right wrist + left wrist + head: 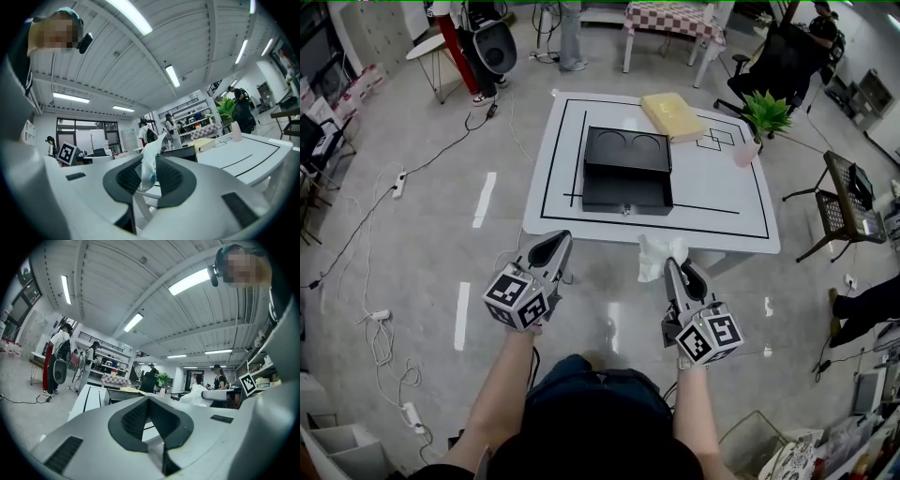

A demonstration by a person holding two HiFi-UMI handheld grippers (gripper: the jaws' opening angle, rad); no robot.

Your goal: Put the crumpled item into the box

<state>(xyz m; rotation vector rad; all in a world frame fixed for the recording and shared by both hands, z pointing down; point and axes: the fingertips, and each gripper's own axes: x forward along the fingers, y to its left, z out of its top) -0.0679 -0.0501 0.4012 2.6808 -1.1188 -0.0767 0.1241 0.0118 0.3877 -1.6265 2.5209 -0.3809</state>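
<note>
A white crumpled item (pixel 659 251) sticks up from my right gripper (pixel 672 267), which is shut on it just short of the table's near edge. In the right gripper view the crumpled item (pixel 149 165) stands pinched between the dark pads. A black box (pixel 627 169) lies in the middle of the white table (pixel 722 202), with its open tray facing me. My left gripper (pixel 557 240) hovers level to the left, in front of the table's near left corner. Its jaws meet at the tips with nothing in them (pixel 149 401).
A flat yellow item (pixel 672 114) lies behind the box. At the table's right edge stands a green plant (pixel 765 111) with a pink cup (pixel 746 153) beside it. Cables and power strips (pixel 398 183) trail over the floor at left. A wire stand (pixel 848 202) stands at right.
</note>
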